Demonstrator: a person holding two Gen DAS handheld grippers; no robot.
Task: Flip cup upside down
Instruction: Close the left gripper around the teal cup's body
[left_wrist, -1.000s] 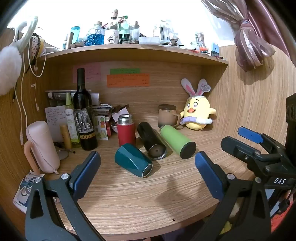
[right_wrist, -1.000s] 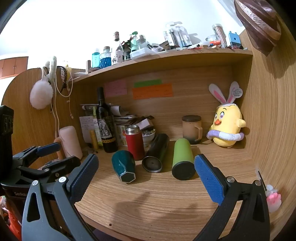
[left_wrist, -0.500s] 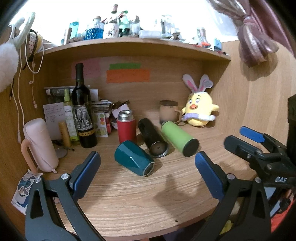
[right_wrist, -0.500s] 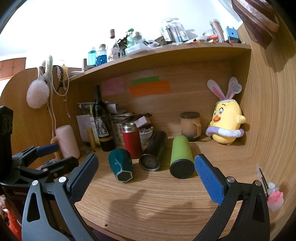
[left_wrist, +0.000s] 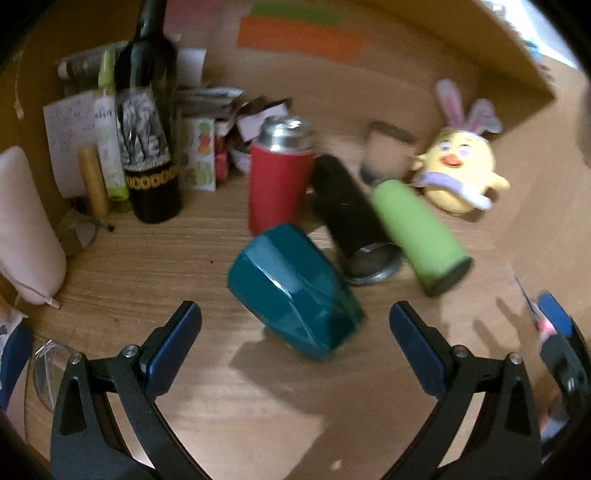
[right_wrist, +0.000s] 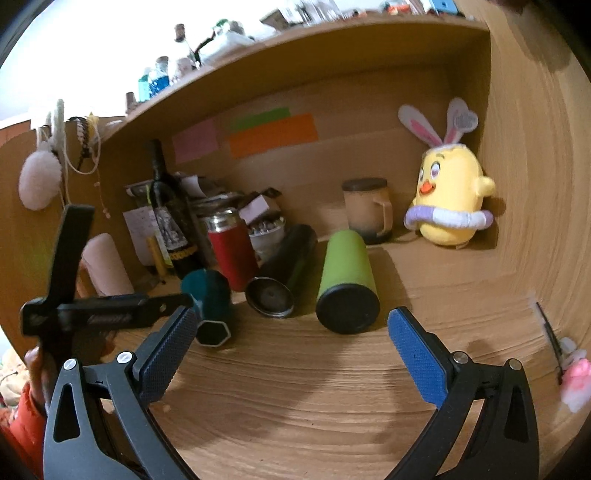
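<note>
A teal faceted cup (left_wrist: 291, 288) lies on its side on the wooden desk (left_wrist: 147, 258), its hexagonal end toward me; it also shows in the right wrist view (right_wrist: 208, 306). My left gripper (left_wrist: 295, 332) is open, its blue pads just short of the cup on either side. My right gripper (right_wrist: 291, 343) is open and empty, facing the green tumbler (right_wrist: 345, 280) that lies on its side. The left gripper's body shows at the left of the right wrist view.
A black tumbler (left_wrist: 351, 229) and the green tumbler (left_wrist: 417, 232) lie beside the cup. A red flask (left_wrist: 277, 184) stands behind it. A wine bottle (left_wrist: 147, 122), a beige mug (right_wrist: 367, 208), a yellow plush chick (right_wrist: 448, 201) and a pink pouch (left_wrist: 26, 229) stand around the desk.
My left gripper has moved forward and down toward the teal cup, which now sits much closer between its open pads. The right gripper moved forward a little. The cups have not moved.
</note>
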